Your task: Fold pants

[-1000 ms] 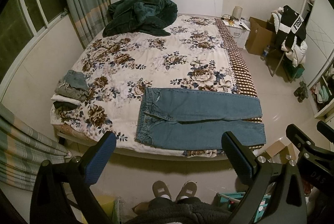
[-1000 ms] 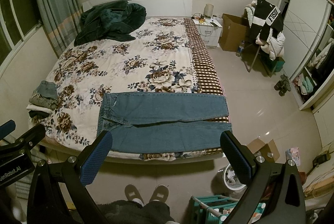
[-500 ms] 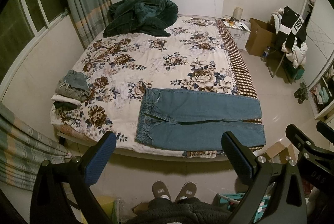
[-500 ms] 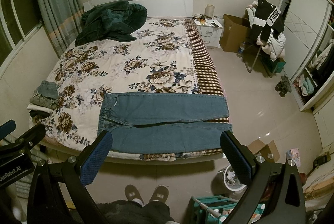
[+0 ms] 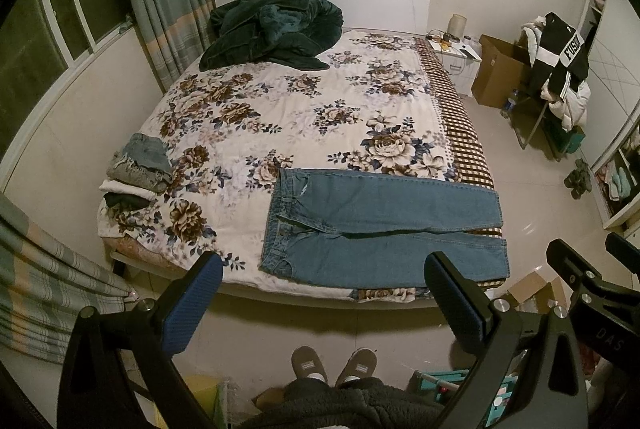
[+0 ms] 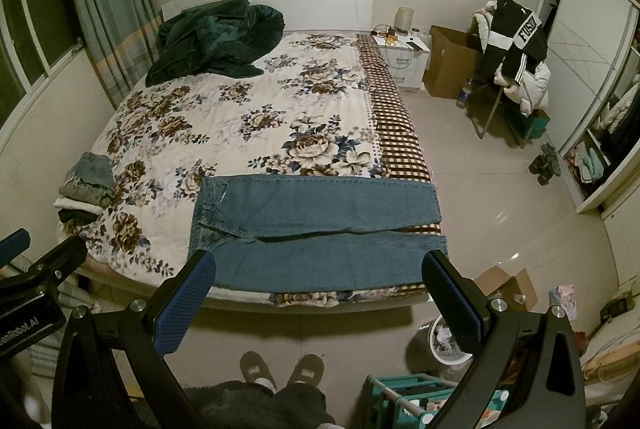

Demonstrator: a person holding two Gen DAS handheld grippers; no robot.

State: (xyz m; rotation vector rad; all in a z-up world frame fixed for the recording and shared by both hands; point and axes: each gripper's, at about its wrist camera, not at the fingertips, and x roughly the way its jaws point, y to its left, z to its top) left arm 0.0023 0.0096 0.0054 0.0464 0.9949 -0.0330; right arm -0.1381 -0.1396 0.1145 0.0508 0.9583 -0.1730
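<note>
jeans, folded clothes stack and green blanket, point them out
jeans (image 5: 384, 225), left wrist view, upper leg
folded clothes stack (image 5: 138, 169), left wrist view, top denim piece
green blanket (image 6: 216, 37), right wrist view, middle of heap

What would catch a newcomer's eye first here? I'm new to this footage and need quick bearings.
First, the blue denim jeans spread flat across the near edge of the floral-quilted bed, waistband toward the left. Next, the rumpled dark green blanket heaped by the white headboard, and a small stack of folded clothes at the bed's near left corner. The left gripper and right gripper hover open, empty.
</note>
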